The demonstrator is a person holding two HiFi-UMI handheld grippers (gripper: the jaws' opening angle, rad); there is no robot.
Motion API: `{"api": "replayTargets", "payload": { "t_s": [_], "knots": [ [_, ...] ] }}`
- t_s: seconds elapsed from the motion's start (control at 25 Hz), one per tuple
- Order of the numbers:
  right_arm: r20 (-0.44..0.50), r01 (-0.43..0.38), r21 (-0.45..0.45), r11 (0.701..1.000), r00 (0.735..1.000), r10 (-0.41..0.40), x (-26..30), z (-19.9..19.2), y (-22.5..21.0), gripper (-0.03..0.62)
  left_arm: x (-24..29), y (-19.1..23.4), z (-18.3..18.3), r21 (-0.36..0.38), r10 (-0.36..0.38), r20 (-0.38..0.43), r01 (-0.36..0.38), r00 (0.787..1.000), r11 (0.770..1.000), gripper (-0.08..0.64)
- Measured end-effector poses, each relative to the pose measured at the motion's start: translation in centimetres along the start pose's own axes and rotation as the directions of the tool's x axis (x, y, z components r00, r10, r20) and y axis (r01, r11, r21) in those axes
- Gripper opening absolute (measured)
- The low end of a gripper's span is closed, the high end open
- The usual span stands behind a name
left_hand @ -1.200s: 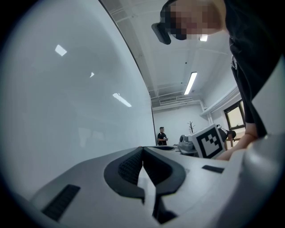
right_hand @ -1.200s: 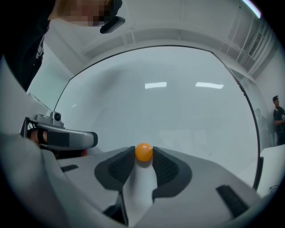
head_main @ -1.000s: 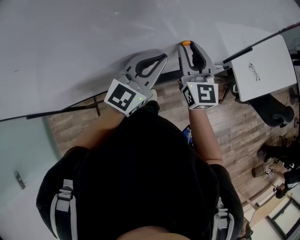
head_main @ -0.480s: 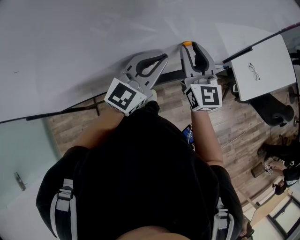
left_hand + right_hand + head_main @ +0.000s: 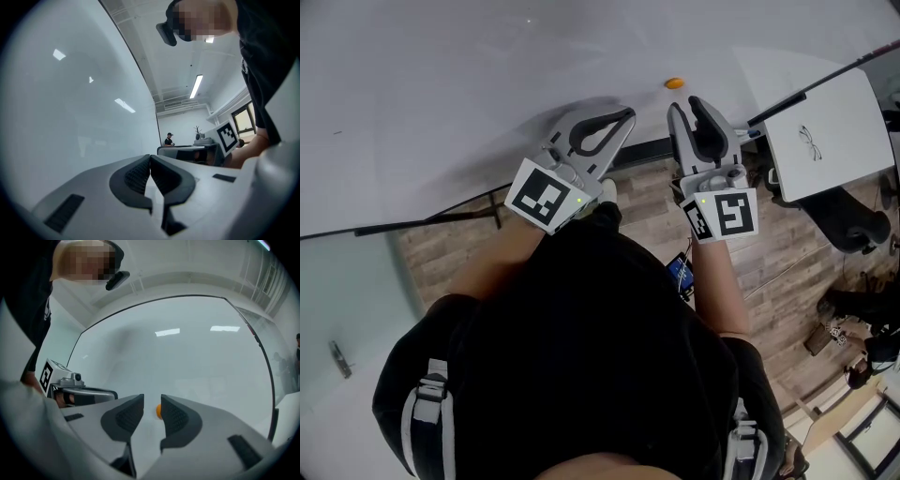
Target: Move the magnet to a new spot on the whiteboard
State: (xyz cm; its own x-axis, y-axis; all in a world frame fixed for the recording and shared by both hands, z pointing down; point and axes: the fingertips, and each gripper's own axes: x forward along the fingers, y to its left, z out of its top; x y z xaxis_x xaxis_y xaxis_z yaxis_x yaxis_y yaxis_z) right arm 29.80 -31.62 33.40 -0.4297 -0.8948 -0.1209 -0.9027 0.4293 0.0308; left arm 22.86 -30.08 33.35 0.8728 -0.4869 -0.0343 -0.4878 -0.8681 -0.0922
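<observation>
Whiteboard fills the upper part of the head view, a broad pale surface that we face with both grippers raised near its lower edge.

Next in size is the left gripper. It points toward the board with its jaws pressed together and nothing between them (it plays no part in the work that we can see).

The right gripper is where the change lies. A second ago, and half a second ago too, its tips sat right at the orange magnet on the board. Now it stands back from the surface, and the magnet is left stuck there on its own. The jaws have just been closing a little, yet they are apart, and no thing lies between the pads.

We judge from this that the release is done. If that spot is the new one, little of the task remains except to take the gripper away.

Smallest is the magnet itself. In the head view it sits on the board just beyond the right gripper's tips and slightly to their left, near them but not touching. In the right gripper view it shows through the gap between the jaws, partly hidden by the right-hand jaw, out on the whiteboard and not in the grip.
</observation>
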Motion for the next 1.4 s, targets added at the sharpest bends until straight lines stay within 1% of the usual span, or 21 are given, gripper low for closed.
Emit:
{"api": "replayTargets", "payload": {
  "t_s": [0.2, 0.36, 0.56, 0.72, 0.96, 1.12, 1.28, 1.4],
  "knots": [
    [-0.004, -0.022, 0.01, 1.0, 1.0, 0.022, -1.4, 0.1, 0.9, 0.078, -0.4, -0.6, 0.3, -0.002, -0.014, -0.002, 0.014, 1.0, 1.0, 0.005],
    [-0.011, -0.012, 0.012, 1.0, 1.0, 0.012, -2.7, -0.3, 0.9, 0.067, -0.7, -1.0, 0.2, -0.007, -0.019, -0.003, 0.019, 1.0, 1.0, 0.005],
    [-0.028, -0.003, 0.021, 1.0, 1.0, 0.004, -4.0, -0.9, 1.2, 0.052, -1.4, -1.5, -0.5, 0.007, -0.039, -0.016, 0.039, 0.999, 0.999, 0.005],
    [-0.045, 0.012, 0.03, 0.999, 0.999, -0.011, -4.8, -1.6, 1.6, 0.031, -1.8, -1.9, -1.2, -0.004, -0.037, -0.023, 0.037, 0.999, 0.999, 0.005],
    [-0.091, -0.009, 0.02, 1.0, 0.996, 0.011, -5.2, -2.8, 2.9, 0.008, -2.7, -2.1, -2.2, -0.011, -0.04, -0.041, 0.039, 0.998, 0.999, 0.005],
    [-0.102, -0.008, 0.007, 1.0, 0.995, 0.009, -5.4, -3.2, 3.7, -0.002, -3.4, -2.1, -2.7, -0.021, -0.036, -0.041, 0.035, 0.999, 0.999, 0.005],
    [-0.115, -0.027, -0.026, 0.999, 0.993, 0.023, -5.4, -3.3, 4.4, -0.006, -3.7, -2.1, -2.8, -0.026, -0.037, -0.042, 0.036, 0.998, 0.999, 0.005],
    [-0.103, -0.033, -0.017, 0.999, 0.994, 0.031, -5.5, -3.0, 4.5, -0.006, -3.7, -2.1, -2.8, -0.027, -0.038, -0.041, 0.037, 0.998, 0.999, 0.005]
  ]
}}
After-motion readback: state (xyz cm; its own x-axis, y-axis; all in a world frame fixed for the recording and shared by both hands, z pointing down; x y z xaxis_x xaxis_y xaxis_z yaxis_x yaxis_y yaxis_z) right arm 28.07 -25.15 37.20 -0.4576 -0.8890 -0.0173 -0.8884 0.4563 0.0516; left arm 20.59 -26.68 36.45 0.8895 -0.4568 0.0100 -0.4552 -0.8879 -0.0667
